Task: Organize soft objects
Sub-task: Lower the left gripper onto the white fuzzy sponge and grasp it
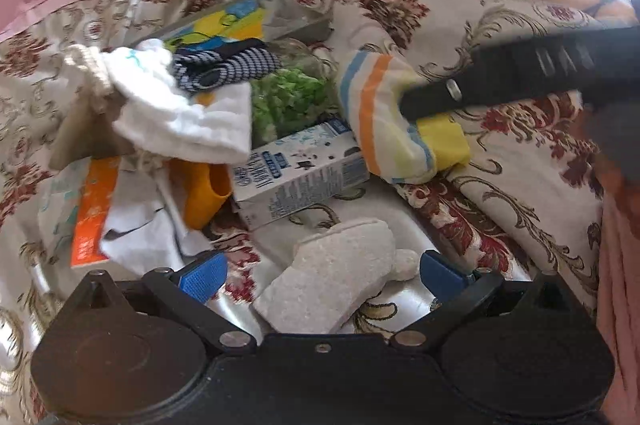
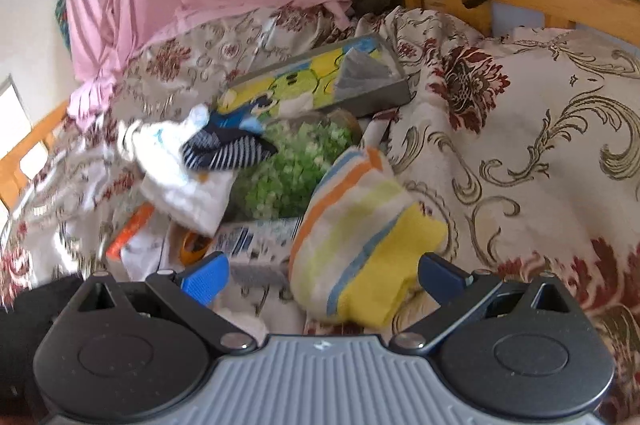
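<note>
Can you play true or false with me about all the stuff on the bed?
1. The striped sock with the yellow toe lies in front of the right gripper. True.
2. Both grippers have their jaws shut tight. False: the left gripper and the right one are open.
3. The fuzzy grey sock lies between the left gripper's jaws. True.
4. The navy-and-white striped sock is bright red. False: it is navy and white.

Socks, three kinds — one pale grey fuzzy sock (image 1: 332, 273), one striped sock with yellow toe (image 2: 360, 237), one navy-and-white striped sock (image 1: 228, 69). One white folded cloth (image 1: 188, 113). Two cardboard boxes — one blue-and-white carton (image 1: 296, 169), one grey box with yellow-green print (image 2: 320, 81).
</note>
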A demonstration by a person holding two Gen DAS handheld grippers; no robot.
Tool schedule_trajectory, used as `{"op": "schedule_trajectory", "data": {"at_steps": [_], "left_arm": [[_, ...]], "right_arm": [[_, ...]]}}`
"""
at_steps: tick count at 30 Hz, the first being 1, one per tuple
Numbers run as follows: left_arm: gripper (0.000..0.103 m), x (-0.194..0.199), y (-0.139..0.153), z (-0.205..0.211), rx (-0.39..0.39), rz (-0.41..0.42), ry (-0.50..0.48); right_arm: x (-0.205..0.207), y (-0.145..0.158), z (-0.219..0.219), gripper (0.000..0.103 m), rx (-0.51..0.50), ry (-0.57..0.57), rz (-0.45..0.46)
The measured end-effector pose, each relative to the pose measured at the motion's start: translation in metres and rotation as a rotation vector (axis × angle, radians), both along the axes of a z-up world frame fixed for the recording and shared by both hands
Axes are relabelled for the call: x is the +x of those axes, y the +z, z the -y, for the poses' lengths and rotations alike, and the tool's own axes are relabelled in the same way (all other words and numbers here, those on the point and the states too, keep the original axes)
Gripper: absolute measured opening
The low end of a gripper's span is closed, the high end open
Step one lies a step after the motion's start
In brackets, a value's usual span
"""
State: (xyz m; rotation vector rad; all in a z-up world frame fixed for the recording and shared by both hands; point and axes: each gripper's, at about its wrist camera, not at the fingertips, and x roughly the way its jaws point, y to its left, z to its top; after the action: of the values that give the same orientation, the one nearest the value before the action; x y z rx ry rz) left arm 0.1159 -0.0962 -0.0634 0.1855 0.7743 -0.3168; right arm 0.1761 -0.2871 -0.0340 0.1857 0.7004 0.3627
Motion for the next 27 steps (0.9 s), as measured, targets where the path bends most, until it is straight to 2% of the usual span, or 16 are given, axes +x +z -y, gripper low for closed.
{"op": "schedule_trajectory", "data": {"at_steps": [4,7,12,19,23,27], "left_arm": [[0.102,0.011,-0.008,0.004,0.011,-0.044,-0.056],[0.102,0.016,-0.012,0.005,-0.015,-0.087,-0.082],[0.101,0.026,-0.019,0.005,-0.002,-0.133,-0.123],[0.092,0.044,-0.028,-0.013,-0.124,-0.225,-0.097],[0.091,0.039,-0.029,-0.009,-0.139,-0.229,-0.032],[0.091,0.035,-0.027,-0.003,-0.146,-0.243,-0.017]], "right_arm": [[0.016,-0.008,-0.001,0.103,0.01,-0.002,0.008],[0.023,-0.011,-0.007,0.103,-0.009,0.031,0.038],[0.033,-0.017,-0.023,0.103,-0.09,0.084,0.107],[0.042,-0.031,-0.036,0.103,-0.176,0.118,0.147],[0.045,-0.034,-0.034,0.103,-0.156,0.122,0.127],[0.048,-0.038,-0.033,0.103,-0.163,0.112,0.1]]}}
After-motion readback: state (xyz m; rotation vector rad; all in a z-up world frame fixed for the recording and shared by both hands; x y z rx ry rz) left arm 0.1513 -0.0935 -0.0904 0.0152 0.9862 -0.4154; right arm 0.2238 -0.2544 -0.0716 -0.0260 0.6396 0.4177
